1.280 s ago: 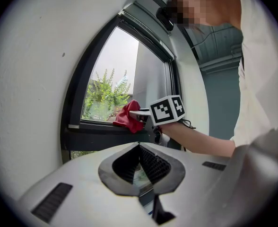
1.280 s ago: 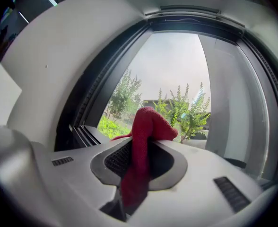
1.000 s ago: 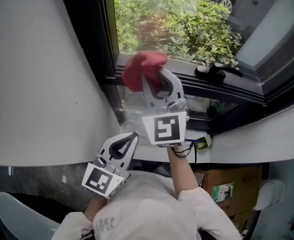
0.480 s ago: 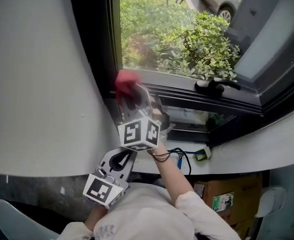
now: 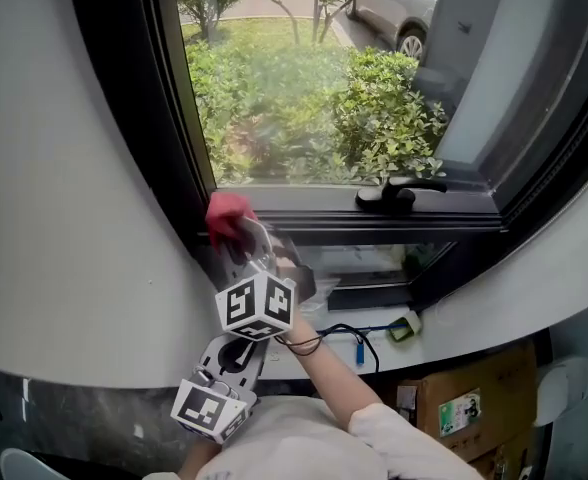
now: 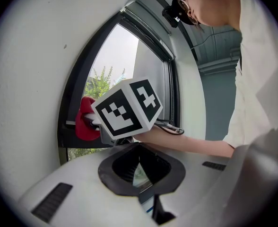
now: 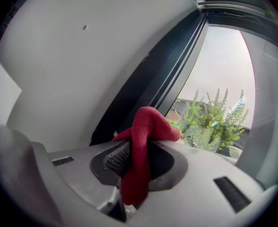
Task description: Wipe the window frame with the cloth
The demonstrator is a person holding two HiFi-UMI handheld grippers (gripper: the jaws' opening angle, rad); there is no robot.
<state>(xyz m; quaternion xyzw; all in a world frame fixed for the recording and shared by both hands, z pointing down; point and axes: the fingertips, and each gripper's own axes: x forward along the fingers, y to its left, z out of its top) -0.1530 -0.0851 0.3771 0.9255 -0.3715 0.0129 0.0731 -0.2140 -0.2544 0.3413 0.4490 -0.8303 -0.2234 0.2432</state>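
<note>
My right gripper (image 5: 242,232) is shut on a red cloth (image 5: 228,212). The cloth is pressed into the lower left corner of the dark window frame (image 5: 179,158), where the upright meets the bottom rail (image 5: 374,218). In the right gripper view the cloth (image 7: 146,124) bulges out over the shut jaws, right gripper (image 7: 141,145), beside the dark upright (image 7: 148,84). My left gripper (image 5: 236,353) hangs low beneath the right forearm, shut and holding nothing. The left gripper view looks past the left gripper (image 6: 139,148) at the right gripper's marker cube (image 6: 127,110) and the cloth (image 6: 84,122).
A black window handle (image 5: 399,190) sits on the bottom rail to the right. A cable with a small green plug (image 5: 406,326) lies on the white sill (image 5: 504,293). A cardboard box (image 5: 454,393) stands below. A white wall (image 5: 74,218) borders the frame's left side.
The right gripper has carried the cloth left and down along the bottom rail into the frame's corner. The left gripper has stayed low and shut.
</note>
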